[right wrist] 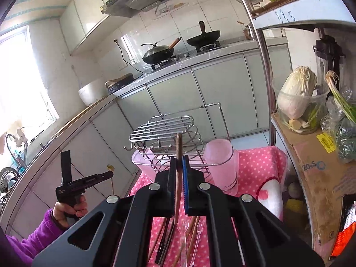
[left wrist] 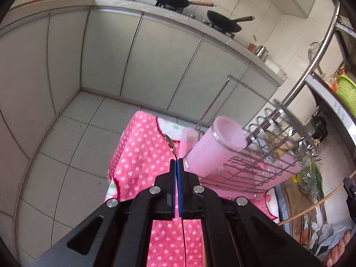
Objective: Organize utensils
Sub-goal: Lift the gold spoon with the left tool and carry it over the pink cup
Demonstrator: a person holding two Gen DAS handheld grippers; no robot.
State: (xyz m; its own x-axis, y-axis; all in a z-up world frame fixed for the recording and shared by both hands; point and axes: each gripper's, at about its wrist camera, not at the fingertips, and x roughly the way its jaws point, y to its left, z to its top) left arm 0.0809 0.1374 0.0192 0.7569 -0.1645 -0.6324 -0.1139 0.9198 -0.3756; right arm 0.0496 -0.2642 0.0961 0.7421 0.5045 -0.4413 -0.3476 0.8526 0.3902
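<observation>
**Both grippers loaded, the pink cup waiting**

The left gripper (left wrist: 177, 163) is pinched nearly flat on a thin metal utensil (left wrist: 170, 142), most likely a small spoon, its gold-toned bowl sticking out past the fingertips and its thin stem running back between the pads; the right gripper (right wrist: 179, 162) is closed on a brown wooden stick (right wrist: 179, 146), probably a chopstick, whose end rises above the fingertips; the pink ribbed cup (right wrist: 219, 155) sits in a wire ring at the side of the chrome dish rack (right wrist: 164, 129), which stands on a pink polka-dot towel (right wrist: 255, 162); from the left wrist view the cup's open mouth (left wrist: 229, 131) lies just beyond and to the right of the spoon; more utensils (right wrist: 184, 233), wooden sticks and something clear plastic, lie on the towel below the right gripper

Judging by this, the step in hand is carrying picked-up pieces to the cup, with the pile on the towel not yet sorted; the next move calls for bringing one held piece over the cup's mouth, tipping it near upright and easing the fingers apart only when its lower end is inside the rim; the two arms should go one at a time, since the mouth is narrow and the rack's wires crowd it
</observation>
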